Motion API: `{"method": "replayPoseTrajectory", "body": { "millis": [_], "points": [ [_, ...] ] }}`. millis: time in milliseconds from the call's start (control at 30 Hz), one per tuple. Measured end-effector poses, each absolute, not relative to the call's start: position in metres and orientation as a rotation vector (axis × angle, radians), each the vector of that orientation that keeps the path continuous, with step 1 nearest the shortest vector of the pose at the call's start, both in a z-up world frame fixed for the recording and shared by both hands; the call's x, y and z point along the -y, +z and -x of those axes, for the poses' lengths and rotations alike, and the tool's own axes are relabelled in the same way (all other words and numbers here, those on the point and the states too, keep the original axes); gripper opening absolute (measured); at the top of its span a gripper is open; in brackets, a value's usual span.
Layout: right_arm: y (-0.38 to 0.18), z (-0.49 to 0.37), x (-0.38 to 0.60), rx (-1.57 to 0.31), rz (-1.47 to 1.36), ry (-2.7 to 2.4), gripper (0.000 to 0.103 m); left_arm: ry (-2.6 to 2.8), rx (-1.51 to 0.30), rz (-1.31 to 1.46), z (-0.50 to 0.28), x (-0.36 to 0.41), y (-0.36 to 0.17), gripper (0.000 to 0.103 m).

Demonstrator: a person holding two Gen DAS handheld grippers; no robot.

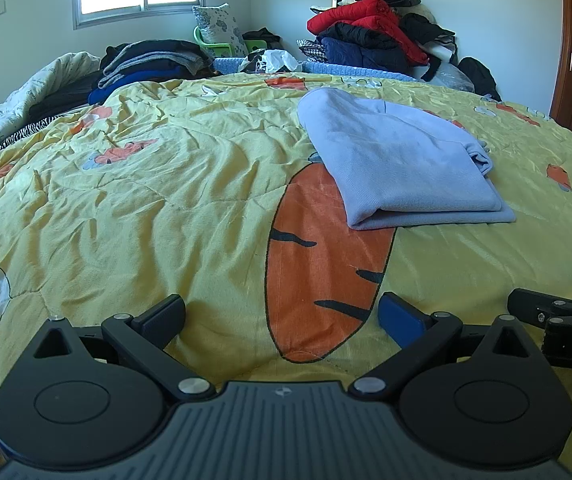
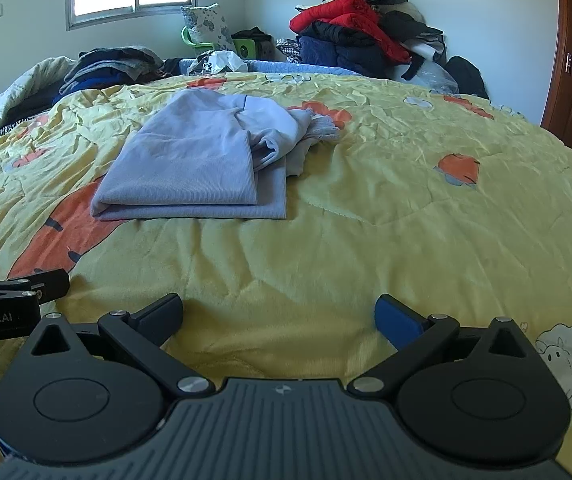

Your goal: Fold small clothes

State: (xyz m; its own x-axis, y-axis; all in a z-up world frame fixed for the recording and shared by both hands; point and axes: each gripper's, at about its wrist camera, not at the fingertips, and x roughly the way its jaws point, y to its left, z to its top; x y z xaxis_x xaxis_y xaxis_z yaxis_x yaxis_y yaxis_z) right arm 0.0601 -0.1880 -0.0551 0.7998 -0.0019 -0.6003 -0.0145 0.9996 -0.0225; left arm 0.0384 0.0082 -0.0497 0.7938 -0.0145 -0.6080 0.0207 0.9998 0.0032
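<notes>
Yellow quilt (image 2: 326, 240) carries the partly folded blue garment (image 2: 189, 168), ahead-left of my right gripper (image 2: 279, 316) and ahead-right of my left gripper (image 1: 281, 318). Both released, empty. Next: tuck the loose sleeve bundle (image 2: 310, 128).

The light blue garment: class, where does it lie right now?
The light blue garment lies folded on the yellow carrot-print quilt, ahead-left in the right wrist view, ahead-right in the left, partly covering the big orange carrot.

Folded garment (image 2: 189, 164) on quilt (image 2: 366, 208), clothes pile (image 2: 358, 36) behind.
</notes>
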Motion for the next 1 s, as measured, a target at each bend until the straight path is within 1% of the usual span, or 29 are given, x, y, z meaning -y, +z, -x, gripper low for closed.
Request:
{"method": "replayPoseTrajectory", "body": {
  "millis": [367,467,1000],
  "points": [
    [-0.055,-0.058,0.201,-0.63,-0.034,-0.072,0.101,-0.018,-0.654,-0.011,-0.038,-0.008,-0.05,0.103],
    [-0.057,-0.06,0.195,-0.641,0.012,-0.07,0.103,-0.019,-0.654,-0.01,-0.039,-0.008,-0.05,0.103],
    [-0.057,-0.061,0.196,-0.642,0.003,-0.066,0.103,-0.019,-0.654,-0.009,-0.039,-0.008,-0.05,0.103]
  ]
}}
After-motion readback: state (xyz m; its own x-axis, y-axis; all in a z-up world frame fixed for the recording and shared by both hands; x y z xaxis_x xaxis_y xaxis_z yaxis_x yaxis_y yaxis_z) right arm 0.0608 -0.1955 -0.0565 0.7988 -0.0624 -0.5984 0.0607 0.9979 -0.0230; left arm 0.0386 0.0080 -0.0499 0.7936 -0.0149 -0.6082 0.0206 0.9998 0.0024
